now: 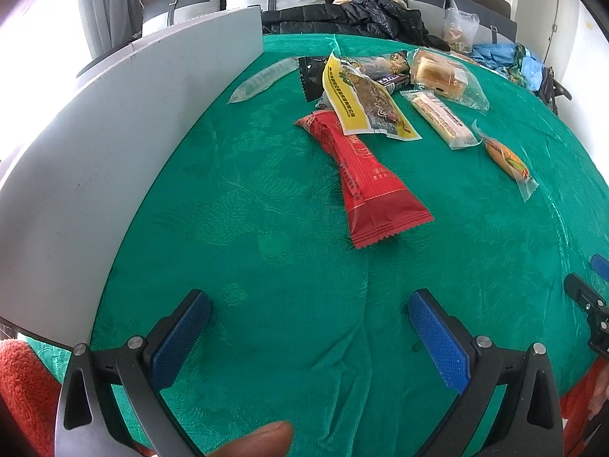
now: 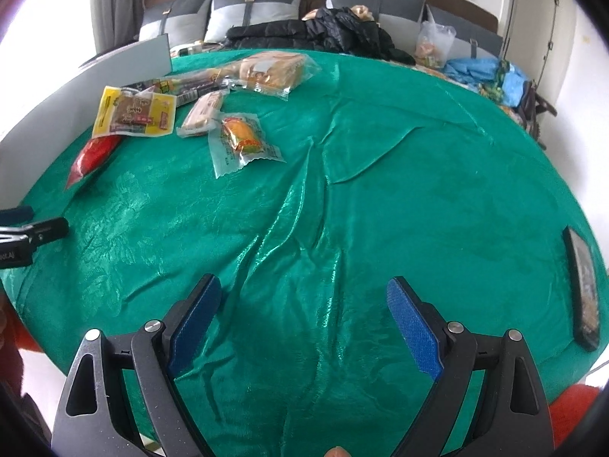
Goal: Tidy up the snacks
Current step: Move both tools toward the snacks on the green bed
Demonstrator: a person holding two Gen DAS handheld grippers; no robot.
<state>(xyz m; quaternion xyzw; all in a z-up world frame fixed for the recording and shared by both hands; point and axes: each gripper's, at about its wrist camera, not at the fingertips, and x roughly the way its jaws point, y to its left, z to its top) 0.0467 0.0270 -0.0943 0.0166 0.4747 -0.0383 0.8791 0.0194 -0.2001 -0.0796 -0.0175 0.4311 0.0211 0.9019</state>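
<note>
Snacks lie in a loose bunch on the green cloth (image 1: 266, 266), past both grippers. Nearest in the left view, the left gripper (image 1: 309, 310) hangs low over bare cloth with its blue pads far apart and nothing between them. A fingertip (image 1: 262, 438) shows at the bottom edge, only in this view. The right gripper (image 2: 303, 297) is also spread wide and holds nothing.

A little farther on, the red packet (image 1: 365, 175) lies closest to the left gripper. Its far end is tucked under the yellow packet (image 1: 365, 103). In the right view, only the near part of the red packet shows. Beside these lie a long pale bar (image 1: 441, 118) and a small orange snack in clear wrap (image 1: 508, 160). The right view shows that orange snack more clearly. Behind them sits a bag of cake (image 1: 441, 74).

Only the left view shows a black packet (image 1: 312, 76) and a long clear packet (image 1: 262, 80). Only the right view shows a dark flat thing (image 2: 582, 285) at the far right edge of the cloth.

A grey board (image 1: 114, 144) stands along the left side. Farthest back, a black jacket (image 2: 327, 30) lies by grey cushions (image 2: 255, 3).
</note>
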